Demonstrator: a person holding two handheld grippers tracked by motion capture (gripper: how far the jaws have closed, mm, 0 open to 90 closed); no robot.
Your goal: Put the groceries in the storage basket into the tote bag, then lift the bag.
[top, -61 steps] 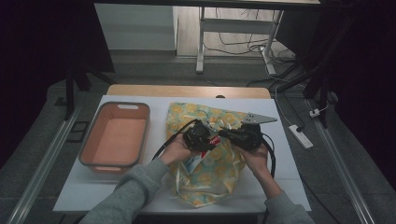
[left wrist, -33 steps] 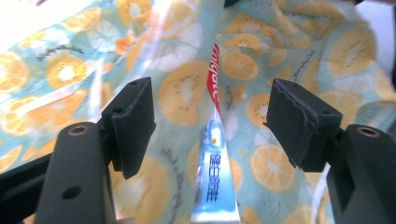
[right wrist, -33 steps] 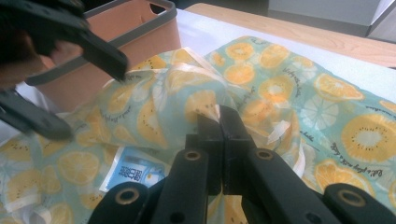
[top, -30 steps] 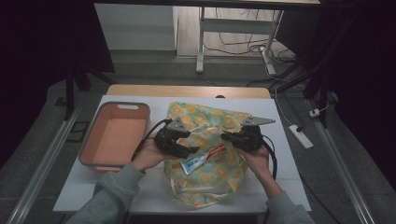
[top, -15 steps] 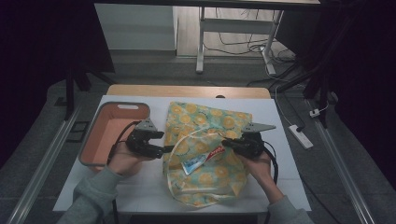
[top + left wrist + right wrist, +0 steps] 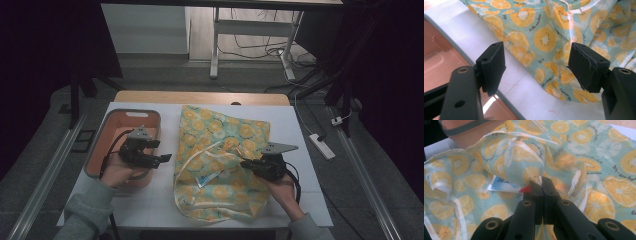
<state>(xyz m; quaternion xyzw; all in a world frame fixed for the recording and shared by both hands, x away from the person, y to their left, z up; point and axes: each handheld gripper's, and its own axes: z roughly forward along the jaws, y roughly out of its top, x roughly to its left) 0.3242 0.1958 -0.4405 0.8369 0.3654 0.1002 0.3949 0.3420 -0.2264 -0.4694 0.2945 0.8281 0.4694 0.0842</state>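
One fruit-print cloth bag point(image 6: 220, 165) lies crumpled mid-table on the white table top point(image 6: 310, 150), mouth gaping. One blue-and-white tube point(image 6: 207, 179) lies in the opening. The right gripper point(image 6: 246, 162) has its jaws pinched tight on the bag's fabric edge, lifting a fold. The left gripper point(image 6: 165, 159), jaws wide apart and holding nothing, hovers at the inner rim of one salmon tray point(image 6: 125, 120) left of the bag. Two grippers, two hands.
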